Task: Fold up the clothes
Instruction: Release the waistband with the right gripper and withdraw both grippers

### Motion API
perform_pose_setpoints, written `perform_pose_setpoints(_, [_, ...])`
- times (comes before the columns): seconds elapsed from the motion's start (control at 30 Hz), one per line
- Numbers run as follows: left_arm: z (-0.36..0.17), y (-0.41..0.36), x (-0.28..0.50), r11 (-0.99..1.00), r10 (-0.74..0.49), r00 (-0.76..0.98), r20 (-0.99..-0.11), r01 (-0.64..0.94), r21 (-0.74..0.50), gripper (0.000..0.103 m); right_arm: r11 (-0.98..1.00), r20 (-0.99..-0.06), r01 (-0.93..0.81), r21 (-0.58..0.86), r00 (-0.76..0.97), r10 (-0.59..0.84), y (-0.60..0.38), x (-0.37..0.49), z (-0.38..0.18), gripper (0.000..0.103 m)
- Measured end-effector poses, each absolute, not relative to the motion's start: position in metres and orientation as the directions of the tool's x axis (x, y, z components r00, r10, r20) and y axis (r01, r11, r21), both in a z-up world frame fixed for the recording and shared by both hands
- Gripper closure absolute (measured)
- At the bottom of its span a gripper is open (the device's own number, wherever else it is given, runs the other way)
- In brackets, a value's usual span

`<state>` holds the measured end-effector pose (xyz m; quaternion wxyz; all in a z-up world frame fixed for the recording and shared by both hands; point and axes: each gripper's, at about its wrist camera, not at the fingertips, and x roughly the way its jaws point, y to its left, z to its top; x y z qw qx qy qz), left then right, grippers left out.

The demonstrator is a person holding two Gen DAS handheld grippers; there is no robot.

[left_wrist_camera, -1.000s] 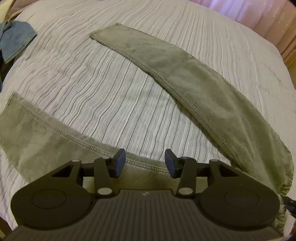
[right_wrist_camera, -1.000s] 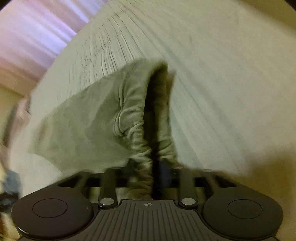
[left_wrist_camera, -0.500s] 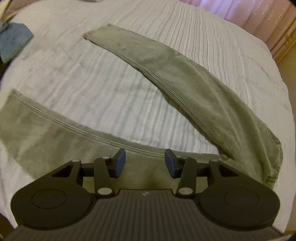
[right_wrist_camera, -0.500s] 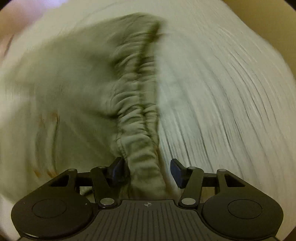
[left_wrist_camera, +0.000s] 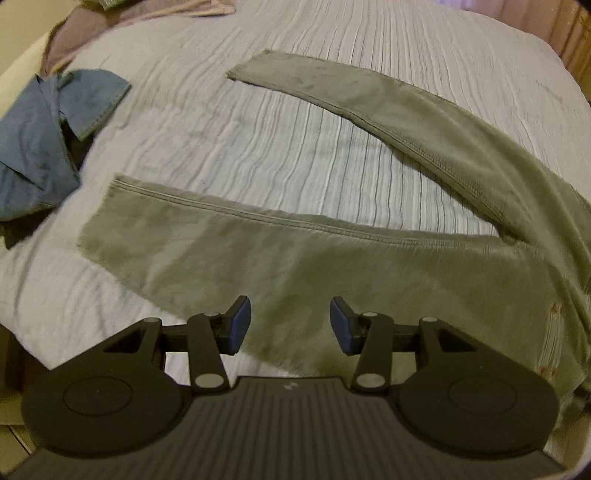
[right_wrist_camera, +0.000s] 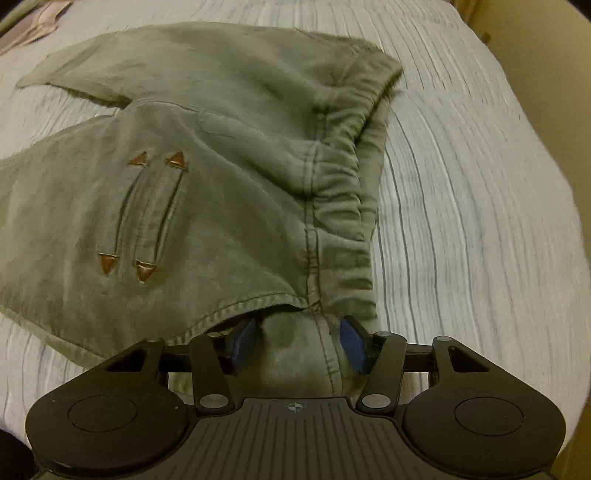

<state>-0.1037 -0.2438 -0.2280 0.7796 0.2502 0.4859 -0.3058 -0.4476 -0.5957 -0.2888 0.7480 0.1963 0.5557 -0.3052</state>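
Observation:
Olive-green trousers [left_wrist_camera: 295,251] lie on the striped bed [left_wrist_camera: 295,155] with both legs spread apart in a V; the far leg [left_wrist_camera: 443,129] runs up to the left. My left gripper [left_wrist_camera: 290,325] hovers open above the near leg, with nothing between its pads. In the right wrist view the elastic waistband [right_wrist_camera: 343,206] and a pocket with brown triangle tabs [right_wrist_camera: 147,210] lie flat. My right gripper [right_wrist_camera: 297,345] stands over the waistband's near end. Fabric sits between its blue pads, and I see no squeeze on it.
A crumpled blue garment [left_wrist_camera: 40,147] lies at the bed's left side, and a pinkish-brown cloth [left_wrist_camera: 110,18] at the far left corner. The bed's right edge [right_wrist_camera: 546,110] is close beside the waistband. Bare sheet [right_wrist_camera: 480,184] shows to its right.
The left view has risen and shifted, so the whole near leg and the blue garment now show. The waistband, bunched upright before the right gripper earlier, now lies spread on the bed.

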Motion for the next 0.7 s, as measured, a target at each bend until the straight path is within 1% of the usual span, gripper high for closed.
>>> perform_pose_setpoints(0.17, [-0.209,-0.223,-0.117,0.677,-0.243,0.373,-0.896,0.727,0.119,0.053,0.706,-0.941,0.705,0.073,0.282,-0.185,-0.609,-0.454,-0.250,0.049])
perform_pose_setpoints(0.2, [-0.205,-0.221,-0.120,0.671,-0.247,0.373,-0.894,0.732,0.120,0.052,0.700,-0.937,0.708,0.095,0.300,-0.177,-0.606,-0.454,-0.237,0.047])
perform_pose_setpoints(0.23, [-0.201,-0.220,-0.122,0.664,-0.252,0.372,-0.893,0.738,0.120,0.052,0.697,-0.934,0.709,0.106,0.312,-0.176,-0.600,-0.457,-0.223,0.044])
perform_pose_setpoints(0.27, [-0.198,-0.220,-0.124,0.658,-0.257,0.370,-0.893,0.744,0.119,0.052,0.697,-0.929,0.708,0.112,0.323,-0.179,-0.595,-0.457,-0.215,0.027])
perform_pose_setpoints(0.3, [-0.195,-0.221,-0.125,0.652,-0.261,0.368,-0.892,0.749,0.118,0.052,0.702,-0.924,0.703,0.115,0.335,-0.184,-0.589,-0.459,-0.205,0.016])
perform_pose_setpoints(0.4, [-0.184,-0.226,-0.129,0.628,-0.283,0.365,-0.887,0.770,0.116,0.050,0.718,-0.913,0.685,0.120,0.361,-0.192,-0.572,-0.461,-0.182,0.016])
perform_pose_setpoints(0.47, [-0.177,-0.229,-0.130,0.609,-0.299,0.368,-0.880,0.784,0.120,0.048,0.718,-0.915,0.685,0.123,0.359,-0.185,-0.565,-0.458,-0.176,0.016])
perform_pose_setpoints(0.6, [-0.164,-0.233,-0.131,0.574,-0.324,0.381,-0.866,0.807,0.140,0.041,0.710,-0.915,0.694,0.116,0.353,-0.195,-0.553,-0.450,-0.167,0.016])
perform_pose_setpoints(0.7, [-0.159,-0.233,-0.133,0.548,-0.328,0.392,-0.860,0.820,0.165,0.039,0.705,-0.916,0.702,0.105,0.344,-0.206,-0.544,-0.442,-0.159,0.016])
